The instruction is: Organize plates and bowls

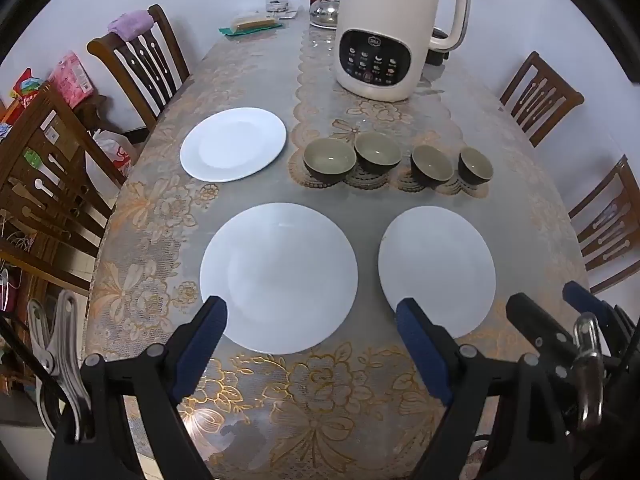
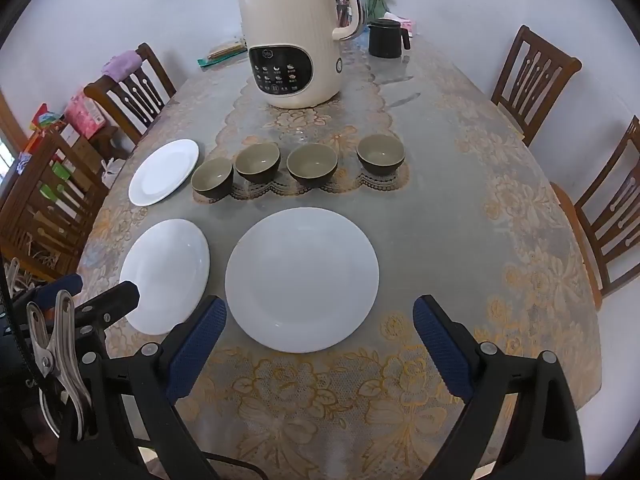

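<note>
Three white plates lie on the table. In the left wrist view one plate (image 1: 279, 276) lies just ahead of my open, empty left gripper (image 1: 312, 316), a second (image 1: 438, 270) to its right, a third (image 1: 234, 143) at the far left. Several dark bowls with green insides (image 1: 330, 159) stand in a row behind them. In the right wrist view my right gripper (image 2: 320, 316) is open and empty, just in front of a plate (image 2: 302, 278). Another plate (image 2: 166, 274) lies to the left, the third (image 2: 164, 171) farther back, the bowls (image 2: 312, 164) beyond.
A cream electric kettle-style appliance (image 1: 380, 40) stands behind the bowls. A steel teapot (image 1: 326, 12) and a black jug (image 2: 385, 38) sit at the far end. Wooden chairs (image 1: 140, 60) ring the lace-covered table (image 1: 320, 392). The right gripper shows at the left view's right edge (image 1: 560, 320).
</note>
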A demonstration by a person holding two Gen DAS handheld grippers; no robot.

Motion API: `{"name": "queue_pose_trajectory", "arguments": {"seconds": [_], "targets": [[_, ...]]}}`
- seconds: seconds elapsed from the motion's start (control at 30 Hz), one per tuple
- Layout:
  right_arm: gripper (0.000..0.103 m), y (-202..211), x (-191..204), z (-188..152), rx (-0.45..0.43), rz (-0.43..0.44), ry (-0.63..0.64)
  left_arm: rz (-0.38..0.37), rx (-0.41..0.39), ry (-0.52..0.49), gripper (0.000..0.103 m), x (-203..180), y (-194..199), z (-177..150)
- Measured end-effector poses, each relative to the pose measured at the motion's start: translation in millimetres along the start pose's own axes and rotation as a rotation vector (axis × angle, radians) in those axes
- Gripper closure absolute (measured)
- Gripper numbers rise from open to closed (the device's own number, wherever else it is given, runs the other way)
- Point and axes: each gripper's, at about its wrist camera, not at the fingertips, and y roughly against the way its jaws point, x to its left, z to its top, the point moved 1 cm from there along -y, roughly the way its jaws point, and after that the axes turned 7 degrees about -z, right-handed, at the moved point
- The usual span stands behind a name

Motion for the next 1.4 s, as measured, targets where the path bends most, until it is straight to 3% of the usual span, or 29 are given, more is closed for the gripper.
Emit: {"name": "queue_pose_trajectory", "arguments": {"seconds": [1.1, 1.4], "targets": [[0.006, -7.5, 12.1, 0.0, -0.003, -0.001, 0.017, -0.018, 0.013, -0.002, 0.013, 8.9, -1.2, -2.8], [0.006, -7.8, 15.6, 0.3, -0.034, -0.056, 0.038, -0.026, 0.025, 0.003, 0.013, 16.2, -3.2, -5.6]]}}
